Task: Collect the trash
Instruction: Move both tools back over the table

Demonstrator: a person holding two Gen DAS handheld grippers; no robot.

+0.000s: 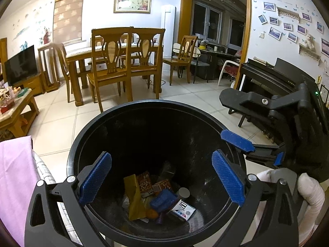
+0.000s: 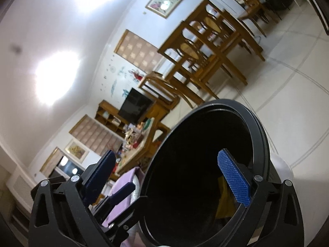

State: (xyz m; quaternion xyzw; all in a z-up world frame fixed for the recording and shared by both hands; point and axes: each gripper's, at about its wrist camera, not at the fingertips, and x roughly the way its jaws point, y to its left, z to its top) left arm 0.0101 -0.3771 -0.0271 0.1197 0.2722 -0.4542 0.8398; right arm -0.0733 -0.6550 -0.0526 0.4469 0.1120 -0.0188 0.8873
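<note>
A black round trash bin [image 1: 86,142] stands on the tiled floor. Trash lies in its bottom: a yellow wrapper [image 1: 134,199], a red snack packet [image 1: 145,182], a blue piece [image 1: 163,200] and a white box [image 1: 183,209]. My left gripper [image 1: 162,180] is open and empty, held over the bin's mouth. My right gripper [image 1: 237,140] comes in from the right over the bin's rim, its jaws apart. In the right wrist view the right gripper [image 2: 166,179] is open and empty over the tilted bin [image 2: 262,135].
A pink cloth [image 1: 15,177] lies at the left beside the bin. A wooden dining table with chairs [image 1: 115,61] stands behind. A coffee table [image 1: 14,111] and a TV [image 1: 20,64] are at the left. A black piano [image 1: 273,78] is at the right.
</note>
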